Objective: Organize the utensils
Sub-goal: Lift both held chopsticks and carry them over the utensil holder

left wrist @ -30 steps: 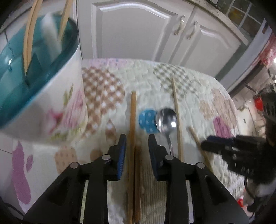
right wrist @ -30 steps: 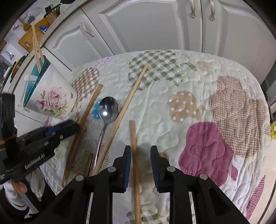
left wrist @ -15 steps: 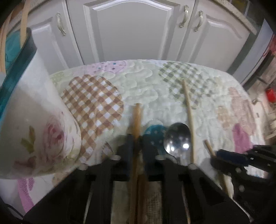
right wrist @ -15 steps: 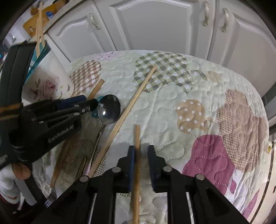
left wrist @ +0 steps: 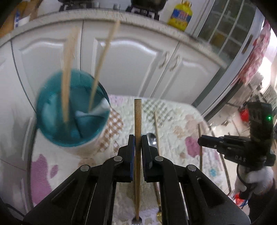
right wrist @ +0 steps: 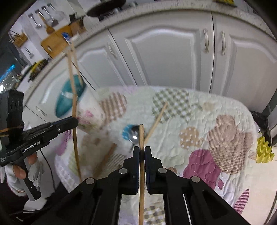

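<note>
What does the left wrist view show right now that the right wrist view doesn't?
Only the left wrist view: a yellow plastic bottle on the counter, and straight down into the teal-lined floral utensil cup, where two chopsticks stand.

Only the right wrist view: a wooden cutting board and hanging utensils on the far wall, and something yellow at the quilt's right edge.

Both: the patchwork quilted cloth, the steel spoon, a loose bamboo chopstick, the white cabinet doors, and each gripper shut on its own wooden stick, left gripper, right gripper.
</note>
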Demonstrator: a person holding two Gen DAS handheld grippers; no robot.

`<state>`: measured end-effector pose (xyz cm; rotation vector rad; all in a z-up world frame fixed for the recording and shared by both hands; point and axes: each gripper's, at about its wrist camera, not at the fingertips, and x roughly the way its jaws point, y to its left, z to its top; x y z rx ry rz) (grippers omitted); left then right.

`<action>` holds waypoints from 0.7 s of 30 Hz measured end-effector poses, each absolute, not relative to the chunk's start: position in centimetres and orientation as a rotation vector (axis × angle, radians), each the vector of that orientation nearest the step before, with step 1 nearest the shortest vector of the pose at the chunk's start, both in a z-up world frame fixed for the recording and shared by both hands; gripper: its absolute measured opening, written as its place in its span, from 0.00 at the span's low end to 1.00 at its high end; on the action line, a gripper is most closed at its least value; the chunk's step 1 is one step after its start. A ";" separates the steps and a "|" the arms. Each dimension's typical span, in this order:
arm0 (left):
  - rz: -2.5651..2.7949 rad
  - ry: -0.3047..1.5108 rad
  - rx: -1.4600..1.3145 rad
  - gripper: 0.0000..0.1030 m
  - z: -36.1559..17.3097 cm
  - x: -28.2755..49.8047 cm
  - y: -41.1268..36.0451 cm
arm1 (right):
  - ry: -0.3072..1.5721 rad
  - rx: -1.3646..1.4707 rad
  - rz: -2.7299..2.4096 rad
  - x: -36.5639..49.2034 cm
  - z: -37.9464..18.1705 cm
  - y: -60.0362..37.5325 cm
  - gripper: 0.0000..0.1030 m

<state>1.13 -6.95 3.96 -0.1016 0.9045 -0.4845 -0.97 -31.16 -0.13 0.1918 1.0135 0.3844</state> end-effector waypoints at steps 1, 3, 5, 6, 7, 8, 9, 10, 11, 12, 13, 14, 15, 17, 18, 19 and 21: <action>-0.488 0.891 -0.106 0.06 4.6 0.7 -6.7 | 0.999 0.195 0.389 -1.3 0.5 -31.1 0.05; -0.494 0.854 -0.114 0.06 6.1 -0.2 -5.9 | 0.964 0.194 0.400 -2.1 2.0 -30.8 0.05; -0.489 0.825 -0.126 0.06 7.4 -1.1 -4.6 | 0.939 0.184 0.408 -2.4 3.3 -30.3 0.05; -0.490 0.816 -0.140 0.06 8.0 -1.3 -3.9 | 0.926 0.180 0.412 -2.6 3.9 -30.2 0.05; -0.489 0.808 -0.150 0.06 8.7 -1.6 -3.3 | 0.918 0.178 0.415 -2.8 4.4 -30.1 0.05; -0.486 0.798 -0.157 0.06 9.2 -1.7 -2.8 | 0.908 0.174 0.420 -2.9 5.0 -29.9 0.05; -0.479 0.784 -0.168 0.06 9.9 -1.9 -2.0 | 0.896 0.169 0.427 -2.9 5.5 -29.7 0.05; -0.477 0.773 -0.177 0.06 10.4 -2.0 -1.7 | 0.886 0.166 0.432 -3.0 6.0 -29.5 0.05; -0.479 0.760 -0.185 0.06 11.1 -2.1 -1.3 | 0.874 0.165 0.438 -2.9 6.7 -29.3 0.05; -0.481 0.752 -0.190 0.06 11.7 -2.2 -0.7 | 0.859 0.165 0.446 -2.8 7.4 -29.1 0.05; -0.480 0.736 -0.198 0.06 12.6 -2.4 -0.2 | 0.848 0.163 0.453 -2.7 7.9 -28.9 0.05; -0.481 0.725 -0.203 0.06 13.2 -2.5 0.2 | 0.834 0.160 0.462 -2.7 8.7 -28.7 0.05; -0.482 0.714 -0.207 0.06 13.8 -2.5 0.4 | 0.820 0.157 0.472 -2.5 9.5 -28.3 0.05; -0.473 0.683 -0.211 0.06 15.2 -2.5 1.1 | 0.796 0.146 0.484 -2.3 10.8 -27.7 0.05; -0.464 0.667 -0.209 0.06 15.8 -2.7 1.6 | 0.780 0.137 0.494 -2.0 11.7 -27.2 0.05; -0.449 0.642 -0.206 0.06 16.7 -2.6 2.1 | 0.769 0.133 0.502 -1.9 12.4 -26.9 0.05; -0.437 0.616 -0.212 0.06 17.8 -2.3 2.8 | 0.741 0.117 0.521 -1.5 14.1 -26.0 0.05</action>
